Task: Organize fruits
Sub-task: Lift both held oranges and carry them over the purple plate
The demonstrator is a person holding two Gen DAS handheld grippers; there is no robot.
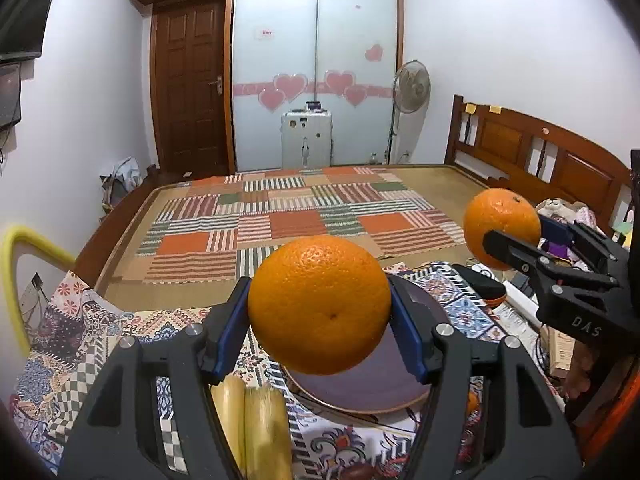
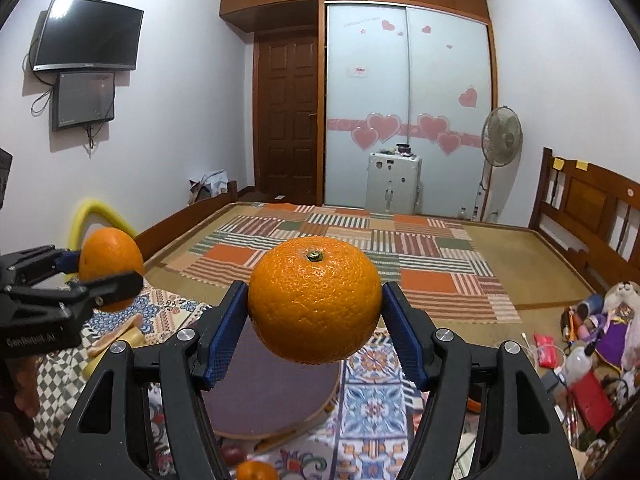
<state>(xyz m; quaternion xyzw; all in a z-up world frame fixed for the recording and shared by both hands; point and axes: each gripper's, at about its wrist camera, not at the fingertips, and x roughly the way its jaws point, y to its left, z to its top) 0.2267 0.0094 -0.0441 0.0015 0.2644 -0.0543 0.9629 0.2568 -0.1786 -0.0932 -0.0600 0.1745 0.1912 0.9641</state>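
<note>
My left gripper (image 1: 320, 308) is shut on an orange (image 1: 319, 304) and holds it in the air above a dark purple round plate (image 1: 372, 384). My right gripper (image 2: 315, 308) is shut on a second orange (image 2: 315, 300), stem up, also above the plate (image 2: 276, 392). Each gripper shows in the other's view: the right one with its orange (image 1: 502, 226) at the right, the left one with its orange (image 2: 110, 266) at the left. Two bananas (image 1: 256, 428) lie on the patterned cloth (image 1: 100, 344) below my left gripper. A small orange (image 2: 256, 472) and a dark red fruit (image 2: 234, 454) lie near the bottom edge.
A patchwork mat (image 1: 288, 220) covers the bed platform ahead. A wooden headboard (image 1: 540, 152) stands at the right. Toys and clutter (image 2: 592, 340) lie at the right. A yellow curved tube (image 1: 16, 272) stands at the left. A black case (image 1: 480, 286) lies beside the plate.
</note>
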